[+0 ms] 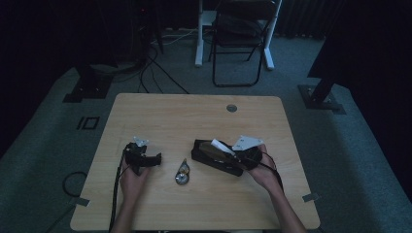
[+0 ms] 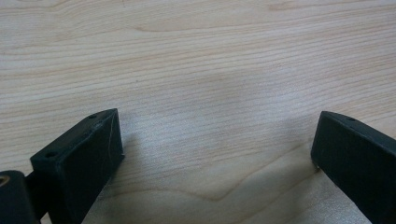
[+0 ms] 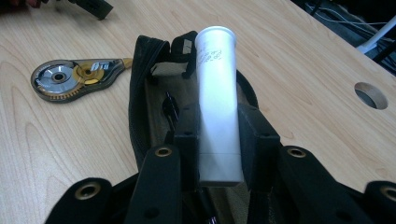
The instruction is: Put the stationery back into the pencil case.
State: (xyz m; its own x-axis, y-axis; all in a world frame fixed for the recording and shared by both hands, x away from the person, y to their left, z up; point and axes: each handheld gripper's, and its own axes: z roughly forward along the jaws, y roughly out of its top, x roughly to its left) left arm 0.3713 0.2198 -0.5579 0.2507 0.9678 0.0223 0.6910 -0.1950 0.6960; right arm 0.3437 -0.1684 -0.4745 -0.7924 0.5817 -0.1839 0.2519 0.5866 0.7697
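A white tube (image 3: 216,102) is clamped between the black jaws of my right gripper (image 3: 217,135), which is shut on it. The tube points forward over an open black pouch (image 3: 144,98) lying on the wooden table (image 3: 308,79). In the high view the white tube (image 1: 221,146) sticks out to the left above the black pouch (image 1: 210,156), with the right gripper (image 1: 233,154) at the pouch's right end. My left gripper (image 1: 154,161) rests on the table at the left. Its jaws stand wide apart over bare wood (image 2: 210,93), and nothing lies between them (image 2: 217,149).
A correction-tape dispenser (image 1: 182,173) lies between the two grippers, also seen as a grey and gold dispenser (image 3: 77,77) left of the pouch. A round cable hole (image 1: 231,108) sits near the table's far edge. A folding chair (image 1: 240,34) stands beyond the table.
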